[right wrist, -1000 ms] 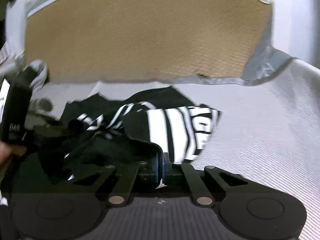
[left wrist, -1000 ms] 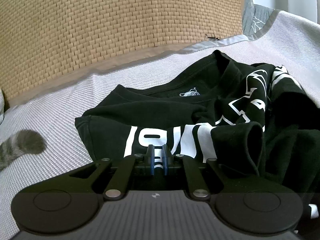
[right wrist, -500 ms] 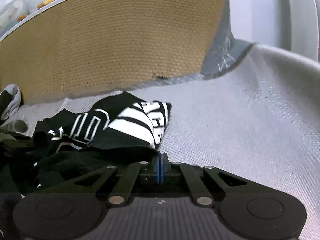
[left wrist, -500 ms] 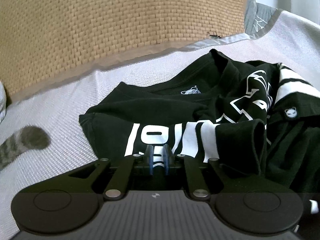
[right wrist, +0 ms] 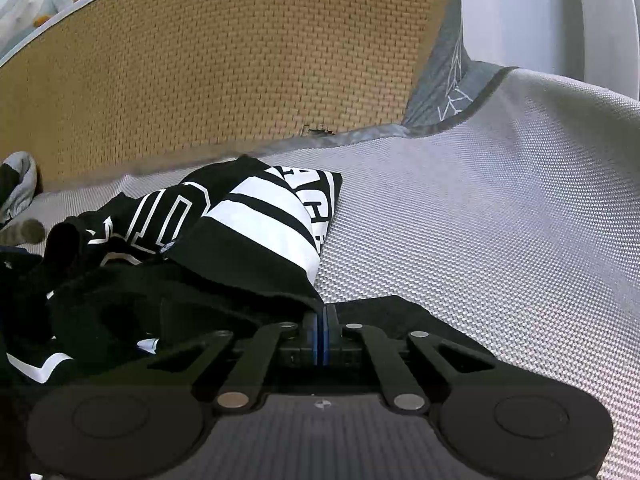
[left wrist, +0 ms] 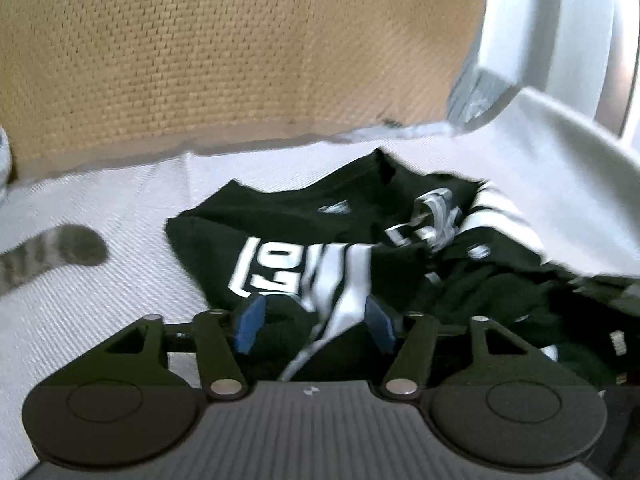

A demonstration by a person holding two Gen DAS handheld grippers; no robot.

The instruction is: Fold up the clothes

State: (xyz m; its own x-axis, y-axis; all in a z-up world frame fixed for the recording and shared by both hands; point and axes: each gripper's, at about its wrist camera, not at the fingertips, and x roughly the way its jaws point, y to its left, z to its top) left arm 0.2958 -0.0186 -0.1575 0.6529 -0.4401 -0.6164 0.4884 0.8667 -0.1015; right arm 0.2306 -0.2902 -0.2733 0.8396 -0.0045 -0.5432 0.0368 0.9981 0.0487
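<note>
The biggest thing ahead of both my grippers is the woven tan panel (right wrist: 224,72), standing up like a wall beyond my fingertips. Under me spreads the pale grey textured cover (right wrist: 480,220), running from beneath my fingers out to the foot of that panel, with a darker grey hem along its far edge.

On the cover lies the black shirt (left wrist: 304,220) — crumpled, not flat. In the left wrist view it sits directly ahead of my left gripper (left wrist: 314,322) and reaches back between its fingers; the neckline faces away from me, bold white block letters run across the nearer part, and white stripes bunch up toward the right. The view is blurred, so the finer print cannot be read. In the right wrist view the same shirt is heaped ahead and to the left of my right gripper (right wrist: 321,334), a broad white-striped fold on top with white lettering on its far edge.

My left gripper's jaws have just been opening and stand well apart; black and white cloth lies in the gap, but the blue pads (left wrist: 249,324) do not press it. My right gripper's jaws are closed tight, blue pads together, pinching a thin black edge of the shirt.

Off to the left of my left fingers, a grey striped furry tail (left wrist: 52,256) rests on the cover.
</note>
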